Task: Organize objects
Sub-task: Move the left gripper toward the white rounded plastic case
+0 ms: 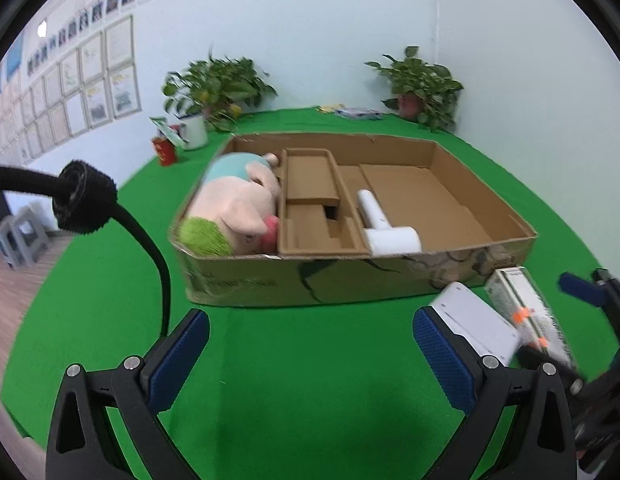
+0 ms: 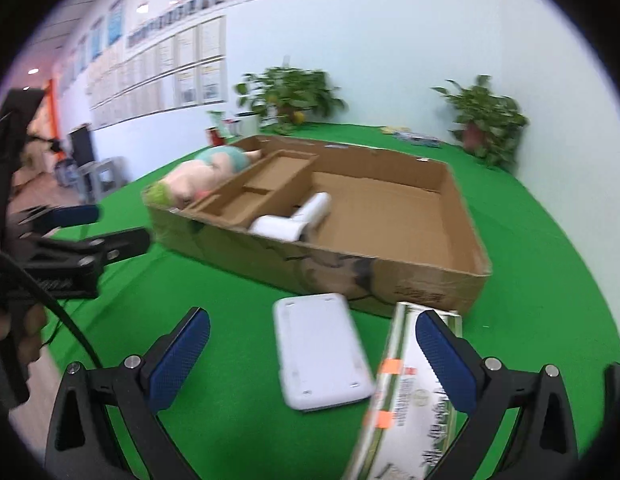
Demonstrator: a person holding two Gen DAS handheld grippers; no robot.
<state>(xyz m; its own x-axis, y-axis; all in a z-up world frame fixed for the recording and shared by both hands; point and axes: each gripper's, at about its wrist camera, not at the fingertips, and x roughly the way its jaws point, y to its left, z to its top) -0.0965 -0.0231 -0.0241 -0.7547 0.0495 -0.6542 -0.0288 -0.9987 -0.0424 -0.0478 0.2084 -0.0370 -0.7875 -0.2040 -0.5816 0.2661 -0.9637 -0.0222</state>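
Green-covered table [image 1: 293, 360] with an open, shallow brown cardboard box [image 1: 350, 280]. Left to right inside it: a pink plush pig with a green tuft [image 1: 233, 208] fills the left-end compartment; a cardboard divider insert [image 1: 310, 200] stands beside it; a white T-shaped handheld device [image 1: 386, 228] lies against the front wall. Outside, near the box's front right corner, a flat white rectangular case [image 2: 322, 352] and a long printed carton with orange tape tabs [image 2: 406, 396] lie unsorted. Left gripper [image 1: 310, 356] hovers wide open, empty. Right gripper [image 2: 310, 356] is likewise spread, its right finger overlapping the carton, probably approaching to grasp.
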